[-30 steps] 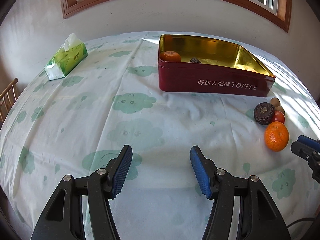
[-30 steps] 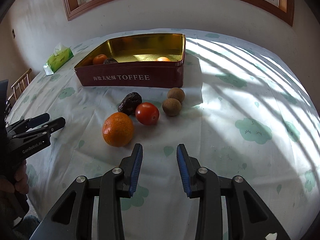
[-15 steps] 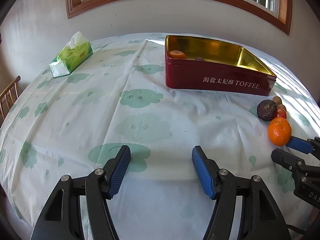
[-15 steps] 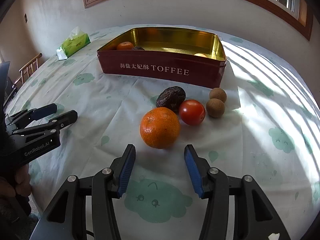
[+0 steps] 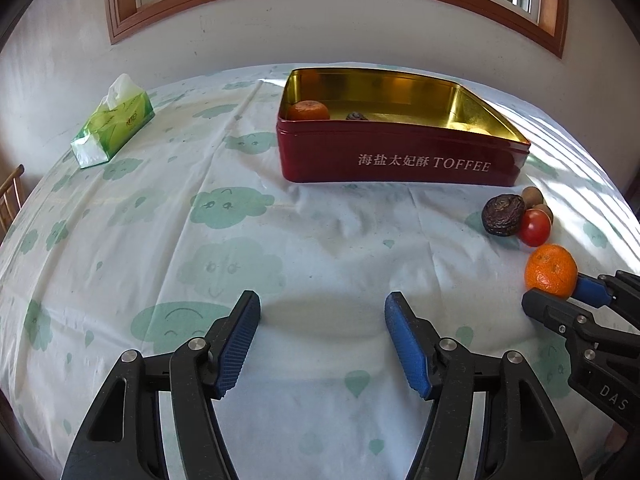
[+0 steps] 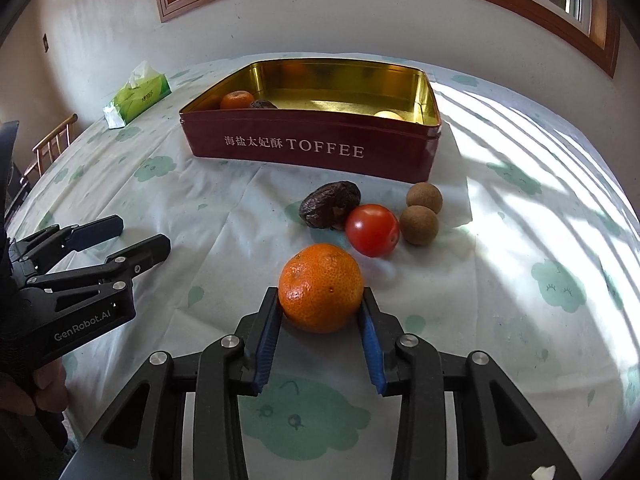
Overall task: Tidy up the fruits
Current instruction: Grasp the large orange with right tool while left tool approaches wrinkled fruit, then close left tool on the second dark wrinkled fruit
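Right hand-held gripper [image 6: 320, 312] closed to the width of a dimpled, round orange [image 6: 321, 287], blue ribbed pads touching both flanks; fruit resting on the desk [image 6: 520, 320], under a white cloth printed with green clouds; whether gripped firmly, cannot tell. Left hand-held gripper [image 5: 320, 320] spread wide over bare cloth, nothing between the pads. Just beyond the orange: wrinkled dark date [image 6: 330, 204], glossy red tomato [image 6: 372, 230] touching it, two matt brown longans [image 6: 419, 225] [image 6: 424, 198] side by side. Farther back, red metal toffee tin [image 6: 312, 148], gold-lined, wedge-shaped, lid off; inside at its left end a smaller orange [image 6: 237, 100] and a dark wrinkled fruit [image 6: 263, 105]. Right wrist view alone: pale fruit [image 6: 387, 115] at the tin's right end, pad contact on the orange, both longans unobstructed. Left wrist view alone: right gripper's tips seen from the side against the orange; longans half hidden behind the tomato. Green soft tissue pack [image 5: 113, 126] far left, well apart from the tin.
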Demonstrator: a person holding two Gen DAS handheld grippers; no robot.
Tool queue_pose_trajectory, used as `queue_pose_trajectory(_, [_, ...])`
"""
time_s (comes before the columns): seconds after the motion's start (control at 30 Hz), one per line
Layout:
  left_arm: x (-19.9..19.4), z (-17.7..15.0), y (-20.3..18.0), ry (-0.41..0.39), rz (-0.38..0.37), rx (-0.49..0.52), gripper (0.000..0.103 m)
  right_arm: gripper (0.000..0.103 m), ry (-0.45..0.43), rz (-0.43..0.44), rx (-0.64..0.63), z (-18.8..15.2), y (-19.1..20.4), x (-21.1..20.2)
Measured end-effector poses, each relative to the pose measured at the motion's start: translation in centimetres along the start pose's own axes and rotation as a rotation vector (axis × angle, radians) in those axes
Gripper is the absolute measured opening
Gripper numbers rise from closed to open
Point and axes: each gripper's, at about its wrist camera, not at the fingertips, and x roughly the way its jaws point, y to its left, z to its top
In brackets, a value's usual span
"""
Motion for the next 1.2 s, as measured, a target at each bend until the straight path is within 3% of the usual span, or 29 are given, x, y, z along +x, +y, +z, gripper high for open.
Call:
queue_pose_trajectory(0.23, [0.6,0.9,-4.5,0.006,-0.065,0.08,0.066,0.035,-0.01,-0.078,0.108,-1.0,-5.7,-1.1])
queue_pose_trajectory(0.5, [1.4,1.8,-7.9,0.002,-0.112,0.143,0.066,0.035,-0.032,-0.142,0.162,0.2,-9.8,-0.4])
queue_pose_trajectory(1.0, [3.8,4.5,-10.8,0.015,-0.17,0.14,0.063,0.036,-0.05,-0.141,0.18,0.9,-11.4,0.2])
queue_pose_trajectory(1.13, [4.1,5.0,-11.0,0.01,-0.166,0.14,0.054,0.036,-0.05,-0.139,0.181,0.9,-11.4,0.2])
queue_pose_trajectory(1.2, [4.0,4.9,-11.0,0.005,-0.162,0.144,0.042,0.036,-0.05,-0.139,0.181,0.9,-11.4,0.2])
